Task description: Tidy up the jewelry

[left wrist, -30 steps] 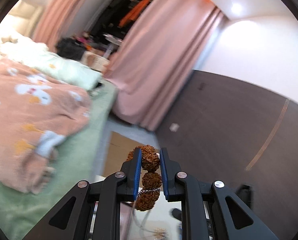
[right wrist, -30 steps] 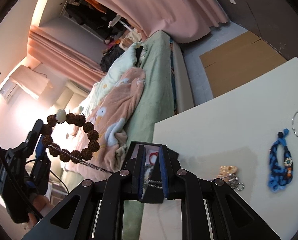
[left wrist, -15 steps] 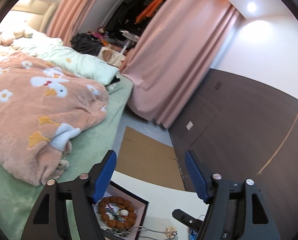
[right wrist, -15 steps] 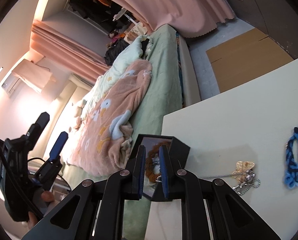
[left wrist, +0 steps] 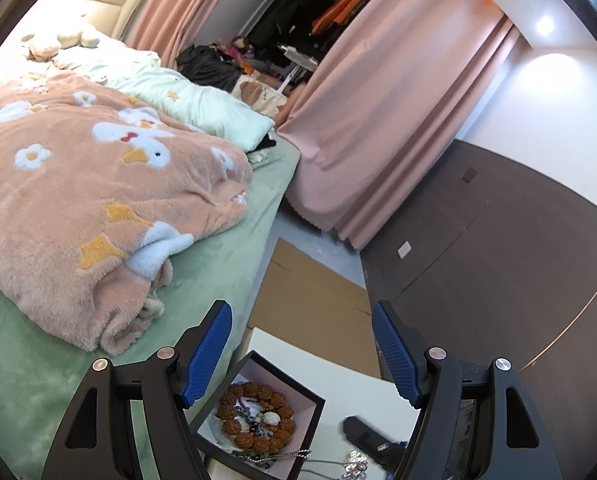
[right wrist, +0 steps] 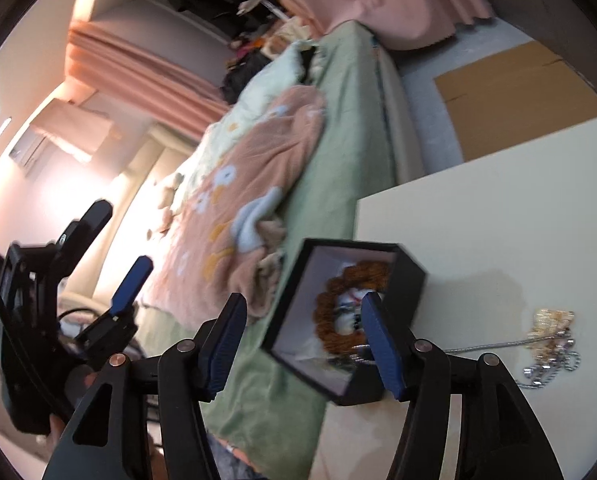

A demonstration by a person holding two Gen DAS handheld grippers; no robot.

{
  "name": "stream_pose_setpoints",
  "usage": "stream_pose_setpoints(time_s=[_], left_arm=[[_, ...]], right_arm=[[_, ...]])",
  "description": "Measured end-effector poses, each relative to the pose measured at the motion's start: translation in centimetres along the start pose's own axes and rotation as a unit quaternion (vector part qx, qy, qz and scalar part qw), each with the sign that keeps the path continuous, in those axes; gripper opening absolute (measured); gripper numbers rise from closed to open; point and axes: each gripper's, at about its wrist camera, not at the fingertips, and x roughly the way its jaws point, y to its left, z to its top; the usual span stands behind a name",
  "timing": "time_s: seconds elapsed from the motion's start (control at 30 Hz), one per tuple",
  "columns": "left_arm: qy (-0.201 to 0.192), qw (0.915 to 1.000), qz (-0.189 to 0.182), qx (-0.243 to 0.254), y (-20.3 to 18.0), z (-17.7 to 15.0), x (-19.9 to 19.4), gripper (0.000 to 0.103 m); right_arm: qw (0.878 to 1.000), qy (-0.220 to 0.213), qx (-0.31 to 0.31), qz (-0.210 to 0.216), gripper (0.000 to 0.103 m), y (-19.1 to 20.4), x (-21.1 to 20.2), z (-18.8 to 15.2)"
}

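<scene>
With both hand-held grippers, left and right, wide and empty, the chain trailing over the box rim could snag and tip it off the bench edge.

Knobbly matt seed-bead bracelet, shiny metal chain, fluffy fleece blanket, smooth matt tbl

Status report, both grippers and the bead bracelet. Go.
Left gripper open, empty. Right gripper jaws just opened, nothing held. Bead bracelet lying in black box; silver chain trails out over table.
</scene>
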Motion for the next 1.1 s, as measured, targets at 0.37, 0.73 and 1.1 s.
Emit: stream_pose_setpoints(time_s=[0.37,0.73,1.1], left_arm=[[0.03,0.9995,0.0,0.005,-0.6,-0.7,0.7,0.073],[0.045,0.9989,-0.001,0.014,-1.3,-1.5,0.9,0.073],[0.054,0.9984,-0.001,0.013,-1.1,-1.4,1.0,0.073]], right_arm=[[0.998,-0.037,0.047,-0.017,0.06,-4.2,-5.8,1.3],[0.975,0.044,0.05,-0.213,0.059,-8.1,-4.0,0.6],[0.945,0.096,-0.017,-0.313,0.021,-7.0,-0.2,-0.3]])
